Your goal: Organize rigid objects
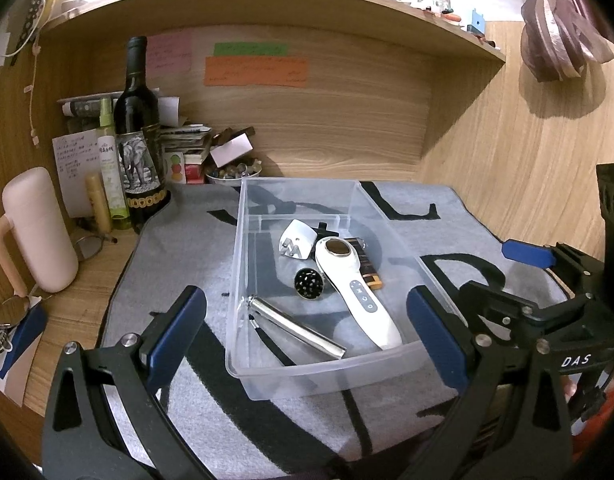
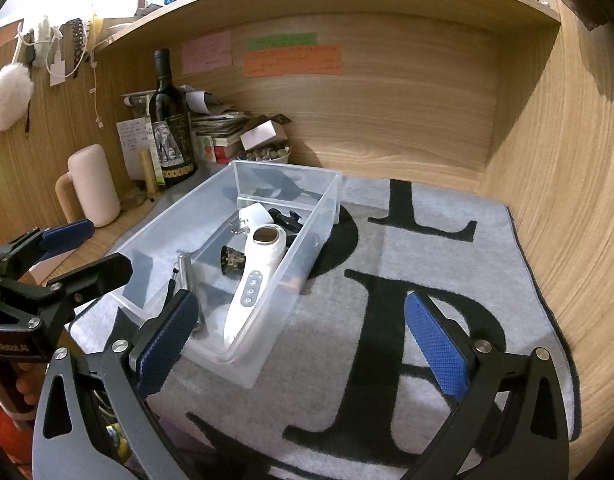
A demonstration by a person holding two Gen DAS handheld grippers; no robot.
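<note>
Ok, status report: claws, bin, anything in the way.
Left claw open, empty. Right claw open, empty. Clear bin on grey mat, holding white handheld device, metal tube, white plug. Nothing blocking.

Left gripper (image 1: 307,332) and right gripper (image 2: 301,336): black frames, silver screws, textured blue finger pads (image 2: 437,350); white "DAS" marking.
</note>
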